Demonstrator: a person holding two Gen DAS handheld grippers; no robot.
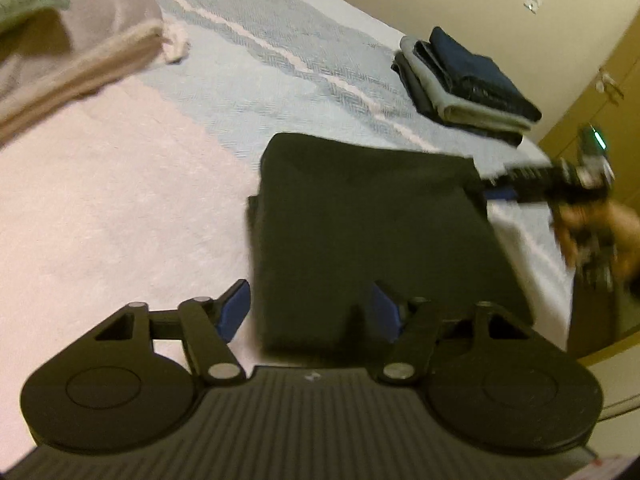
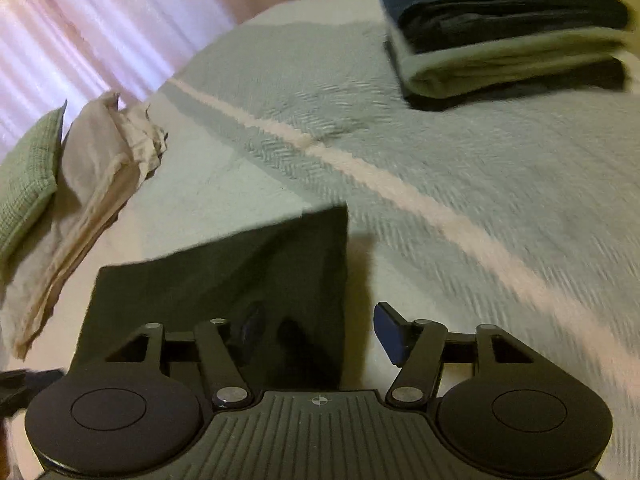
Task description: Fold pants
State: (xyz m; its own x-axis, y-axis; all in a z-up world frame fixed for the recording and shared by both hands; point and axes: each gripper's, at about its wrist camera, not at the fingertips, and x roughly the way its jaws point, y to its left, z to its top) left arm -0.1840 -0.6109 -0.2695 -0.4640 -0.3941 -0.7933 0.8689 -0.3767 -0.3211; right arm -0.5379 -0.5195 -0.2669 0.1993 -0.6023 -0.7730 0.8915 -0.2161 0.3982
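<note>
Here, motion blur smears the right gripper by the folded black pants; both grippers gape, empty. Left gripper straddles the pants' near edge; folded stack beyond on bed.

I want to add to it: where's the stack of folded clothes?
The stack of folded clothes sits on the bed's far right edge, beyond the black pants.

The dark pants look like plain matt cloth, smooth, no sheen at all. Bedspread is a woven herringbone weave, kinda rough and textured. Both grippers, left gripper and right gripper, are matt black plastic with ribbed bodies, shiny metal pivot pins and blue rubbery-looking pads. Curtain is thin, slightly glossy fabric.
</note>
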